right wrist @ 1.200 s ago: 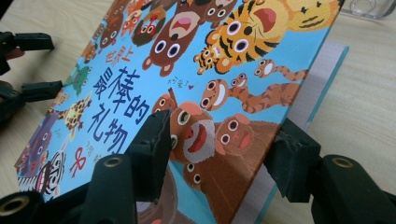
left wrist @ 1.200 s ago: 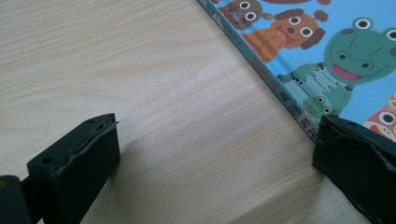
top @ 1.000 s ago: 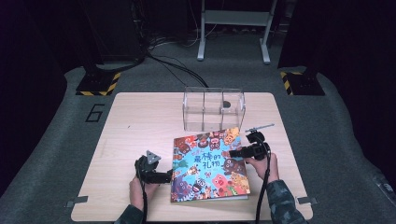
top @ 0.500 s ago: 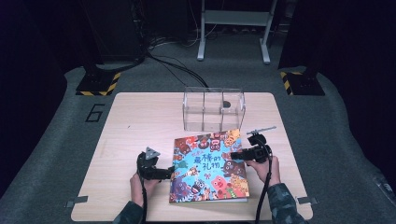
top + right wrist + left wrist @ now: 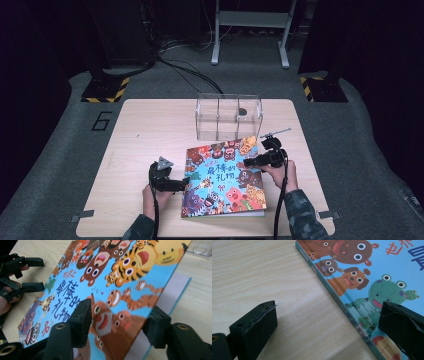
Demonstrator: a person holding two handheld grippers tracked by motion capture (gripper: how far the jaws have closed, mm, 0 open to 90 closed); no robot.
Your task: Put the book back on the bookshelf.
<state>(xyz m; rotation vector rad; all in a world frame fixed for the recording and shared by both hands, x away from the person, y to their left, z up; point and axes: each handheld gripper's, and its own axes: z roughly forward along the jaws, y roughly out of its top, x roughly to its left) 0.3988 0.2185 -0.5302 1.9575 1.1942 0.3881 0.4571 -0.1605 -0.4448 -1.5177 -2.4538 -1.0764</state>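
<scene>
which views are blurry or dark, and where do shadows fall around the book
High view: table lit, surroundings nearly black, book soft. Left gripper view: sharp on the book's spine, near jaws slightly soft, their shadows on the wood. Right gripper view: lifted cover slightly blurred, the underside near the jaws shaded.

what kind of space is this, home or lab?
Likely a lab or recording rig, not a home: a lone wooden table on grey carpet, hazard-striped stand bases, loose floor cables, dark surroundings.

Book (image 5: 105,287) cover's near corner cropped
</scene>
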